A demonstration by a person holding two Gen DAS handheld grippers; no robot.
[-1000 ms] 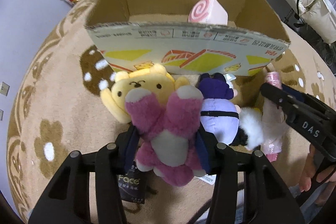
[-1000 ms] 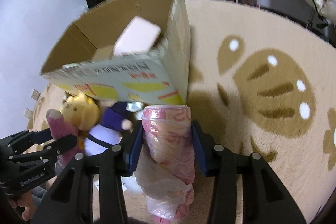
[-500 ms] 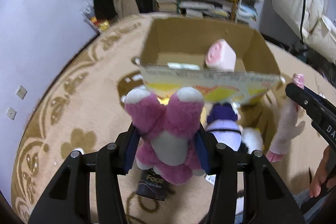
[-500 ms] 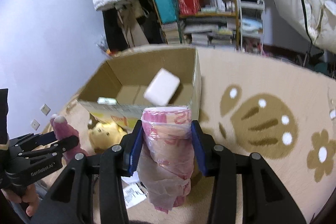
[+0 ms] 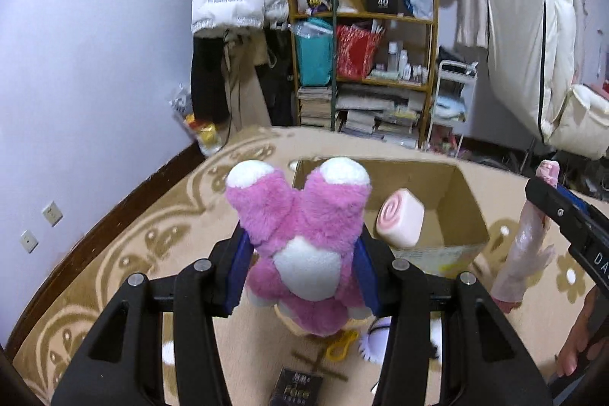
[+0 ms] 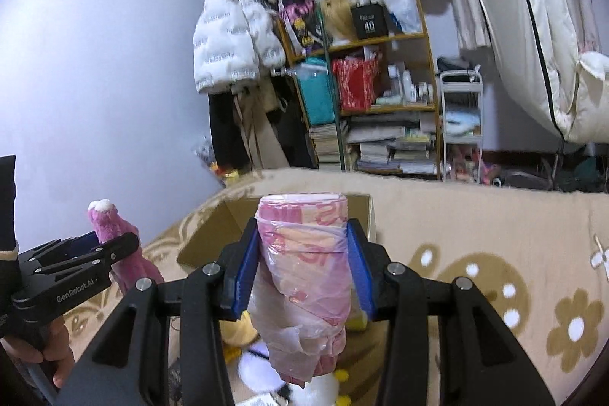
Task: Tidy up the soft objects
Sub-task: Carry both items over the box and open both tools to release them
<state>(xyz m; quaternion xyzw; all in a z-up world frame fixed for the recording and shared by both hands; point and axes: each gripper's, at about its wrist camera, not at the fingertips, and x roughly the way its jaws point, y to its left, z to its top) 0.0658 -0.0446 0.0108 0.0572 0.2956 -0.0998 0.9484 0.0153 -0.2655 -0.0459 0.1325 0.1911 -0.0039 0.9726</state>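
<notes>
Toys and tongs had both risen in the last second. The left tongs [image 5: 300,253] were pinching a pink plush toy [image 5: 304,234], its two white-tipped legs pointing up, and the right tongs [image 6: 302,269] were pinching a pink roll wrapped in thin plastic [image 6: 304,273]. A second ago both things hung low over the carpet, in front of the near wall of the cardboard box [image 5: 460,193]; now they were held higher than the rim of the box, and the open inside of the box was seen from above. The grip of both tongs did not change during the lift.

One pink cushion with a spiral [image 5: 399,221] lay already inside the box, near its right wall. A yellow toy [image 6: 239,330] and a white and purple toy [image 5: 375,341] lay on the carpet [image 5: 152,234] at the near side of the box.

It seemed that the lifting was finished enough to pass over the rim. Probably the next step was to carry both things forward over the opening and release them there.
</notes>
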